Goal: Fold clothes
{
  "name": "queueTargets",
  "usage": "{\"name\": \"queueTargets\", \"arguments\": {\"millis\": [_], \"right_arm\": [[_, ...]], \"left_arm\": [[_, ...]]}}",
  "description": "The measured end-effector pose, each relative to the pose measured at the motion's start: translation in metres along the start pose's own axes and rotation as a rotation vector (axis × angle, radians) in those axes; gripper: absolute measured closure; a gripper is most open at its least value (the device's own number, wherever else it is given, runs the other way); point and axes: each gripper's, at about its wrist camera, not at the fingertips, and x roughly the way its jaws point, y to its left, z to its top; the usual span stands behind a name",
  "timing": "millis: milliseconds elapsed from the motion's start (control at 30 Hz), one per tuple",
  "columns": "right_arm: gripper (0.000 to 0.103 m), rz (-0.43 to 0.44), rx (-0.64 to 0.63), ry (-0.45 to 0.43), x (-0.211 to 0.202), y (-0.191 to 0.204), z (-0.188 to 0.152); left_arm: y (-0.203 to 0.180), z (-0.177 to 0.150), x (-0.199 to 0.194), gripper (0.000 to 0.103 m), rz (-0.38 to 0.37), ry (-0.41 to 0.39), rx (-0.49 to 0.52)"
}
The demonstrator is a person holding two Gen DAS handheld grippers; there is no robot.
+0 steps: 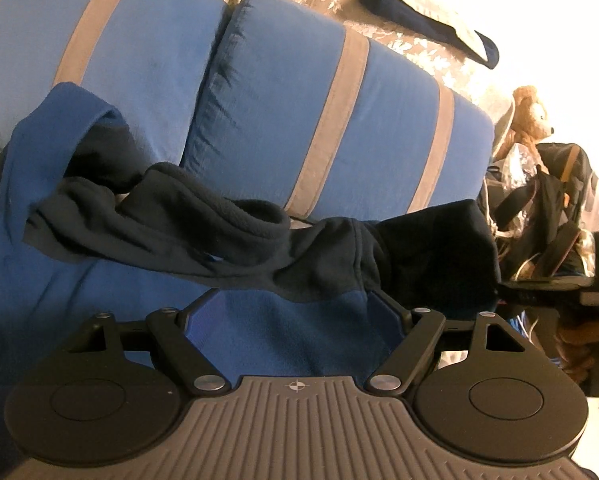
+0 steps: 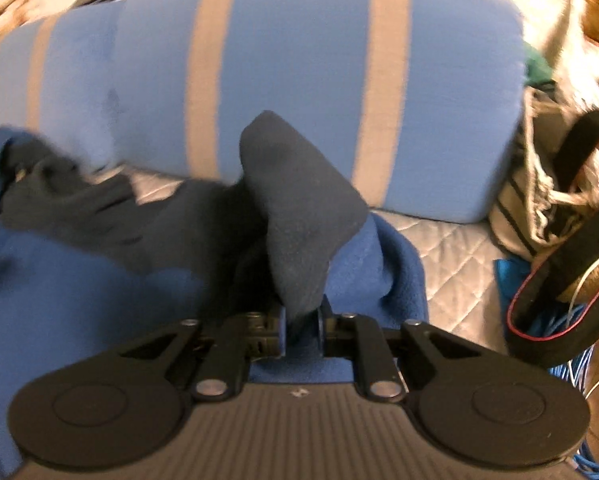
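A blue and navy fleece garment (image 1: 111,216) lies crumpled on a quilted bed cover (image 2: 455,248), in front of blue cushions with grey stripes (image 1: 327,100) that fill the upper half of both views. In the right wrist view the right gripper (image 2: 302,322), at lower centre, has its jaws drawn narrow and pinched on a navy fold of the fleece, which stands up from the pads toward the middle of the frame. In the left wrist view the left gripper (image 1: 295,312) sits at the bottom with its jaws spread wide over the blue fleece, which lies between them; I cannot tell whether the pads press on it. A teddy bear (image 1: 531,116) and a heap of bags (image 1: 547,208) sit at the right edge
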Motion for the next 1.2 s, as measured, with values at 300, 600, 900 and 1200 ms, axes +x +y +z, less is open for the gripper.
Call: {"name": "queueTargets", "arguments": {"millis": [300, 600, 900, 1200], "right_arm": [[0.089, 0.209, -0.253, 0.109, -0.022, 0.071, -0.011], [0.089, 0.302, -0.348, 0.166, -0.016, 0.130, -0.020], [0.033, 0.307, -0.459, 0.108, -0.026, 0.154, -0.042], [0.024, 0.336, -0.297, -0.046, -0.065, 0.099, -0.017]], "left_arm": [[0.002, 0.002, -0.004, 0.025, -0.018, -0.003, -0.022], [0.008, 0.004, -0.007, 0.025, -0.051, -0.003, -0.083], [0.015, 0.004, -0.011, 0.025, -0.079, 0.009, -0.117], [0.017, 0.007, -0.016, 0.025, -0.129, 0.025, -0.155]]}}
